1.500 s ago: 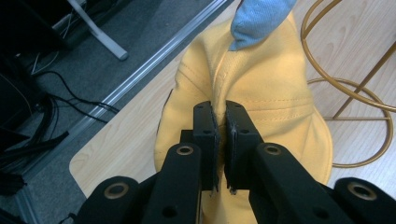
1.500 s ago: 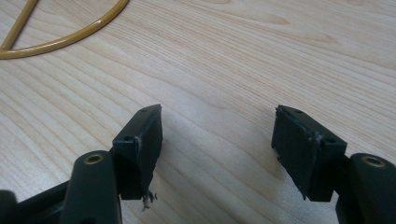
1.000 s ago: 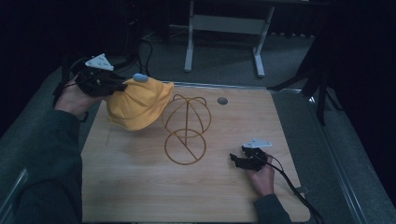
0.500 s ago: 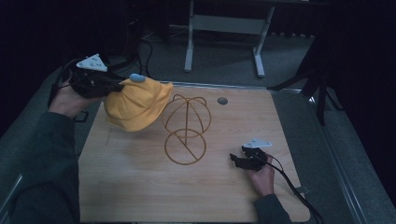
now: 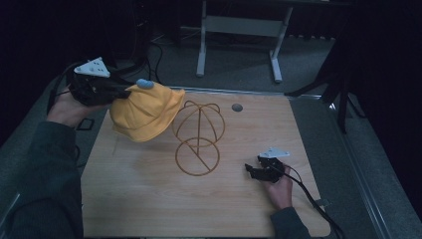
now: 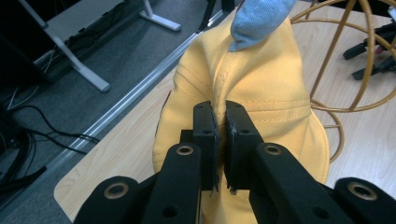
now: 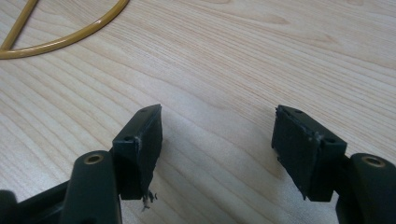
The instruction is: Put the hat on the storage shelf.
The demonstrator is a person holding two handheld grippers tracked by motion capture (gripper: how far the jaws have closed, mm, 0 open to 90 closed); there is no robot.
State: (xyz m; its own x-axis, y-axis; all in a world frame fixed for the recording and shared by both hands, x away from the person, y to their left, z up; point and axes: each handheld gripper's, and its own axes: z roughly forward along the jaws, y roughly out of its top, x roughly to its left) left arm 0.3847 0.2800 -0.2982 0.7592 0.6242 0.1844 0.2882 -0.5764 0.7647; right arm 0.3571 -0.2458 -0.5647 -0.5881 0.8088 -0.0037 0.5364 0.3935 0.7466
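The left tongs (image 5: 124, 91) pinch a yellow cap (image 5: 147, 111) held just beside a wire hat stand (image 5: 198, 135), which lies between them and the spread, empty right tongs (image 5: 251, 169) resting on the surface (image 5: 149, 199).

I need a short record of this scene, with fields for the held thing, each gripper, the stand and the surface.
held thing: yellow cap with a light blue tip, lifted above the table
left gripper: shut on the cap's fabric
right gripper: open, nothing between its jaws, low over the wood
stand: gold wire cap stand, bare, beside the cap
surface: wooden table
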